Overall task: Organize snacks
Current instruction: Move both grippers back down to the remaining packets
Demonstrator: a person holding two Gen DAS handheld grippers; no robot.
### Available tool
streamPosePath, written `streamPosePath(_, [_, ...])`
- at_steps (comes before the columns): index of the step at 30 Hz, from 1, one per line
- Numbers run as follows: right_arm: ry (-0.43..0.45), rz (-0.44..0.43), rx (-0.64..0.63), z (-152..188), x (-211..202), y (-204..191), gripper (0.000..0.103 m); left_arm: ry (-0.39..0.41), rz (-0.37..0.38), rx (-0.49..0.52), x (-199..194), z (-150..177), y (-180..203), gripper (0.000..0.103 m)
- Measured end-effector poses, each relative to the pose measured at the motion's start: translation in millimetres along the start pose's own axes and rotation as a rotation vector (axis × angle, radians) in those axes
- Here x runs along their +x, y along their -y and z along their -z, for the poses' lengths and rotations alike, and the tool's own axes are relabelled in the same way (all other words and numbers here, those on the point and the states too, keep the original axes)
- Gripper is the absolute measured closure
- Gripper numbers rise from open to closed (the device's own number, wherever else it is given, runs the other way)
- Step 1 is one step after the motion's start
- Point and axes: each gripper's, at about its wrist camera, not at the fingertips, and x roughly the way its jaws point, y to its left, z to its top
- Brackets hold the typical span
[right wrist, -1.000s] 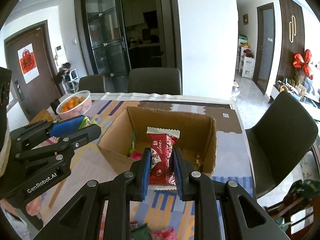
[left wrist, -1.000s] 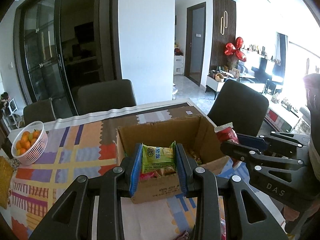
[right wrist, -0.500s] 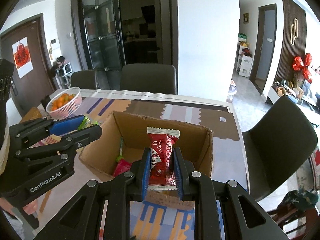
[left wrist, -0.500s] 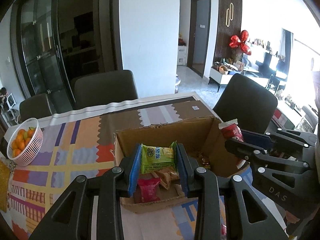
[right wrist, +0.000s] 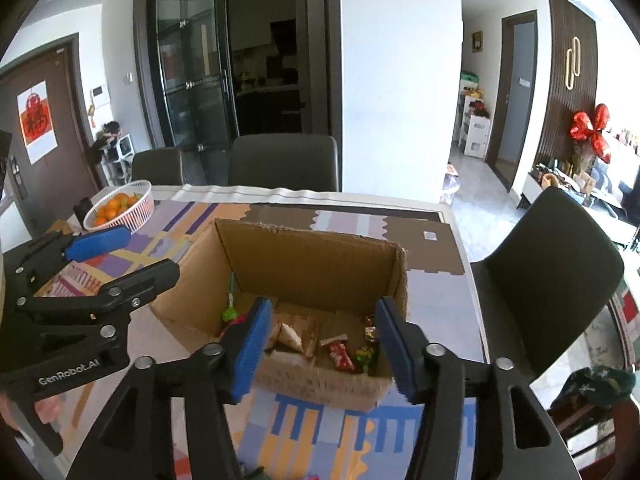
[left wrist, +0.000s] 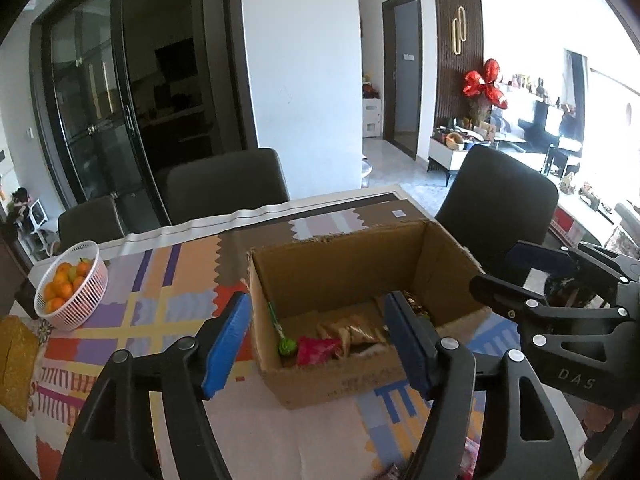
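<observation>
An open cardboard box (left wrist: 360, 264) (right wrist: 312, 256) stands on the patterned tablecloth. Several snack packets lie inside it, among them a red packet (left wrist: 314, 350), a brown packet (left wrist: 356, 334), a small red packet (right wrist: 340, 354) and a green lollipop (left wrist: 286, 346). My left gripper (left wrist: 318, 338) is open and empty above the box's near wall. My right gripper (right wrist: 320, 348) is open and empty over the box's near edge. Each gripper shows at the side of the other's view.
A white basket of oranges (left wrist: 72, 284) (right wrist: 120, 206) stands at the table's left. Dark chairs (left wrist: 226, 186) (left wrist: 500, 196) stand at the far side and the right end. A yellow object (left wrist: 14, 364) lies at the left edge.
Both grippers have opened. The green packet has left my left gripper and the red packet has left my right gripper. Both grippers have moved closer over the box.
</observation>
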Motion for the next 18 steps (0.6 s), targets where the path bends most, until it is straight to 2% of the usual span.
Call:
streamPosePath(8, [0.056,0.011,-0.007,27.6,-43.3,-1.7,0.035,0.034,0.018,0.025,-37.4,23.8,17.5,0.027])
streamPosePath(18, [0.026,0.0,-0.042,70.5,-68.8,-7.3,0.035,0.023,0.049,0.044,-63.6,66.6,36.9,0.026])
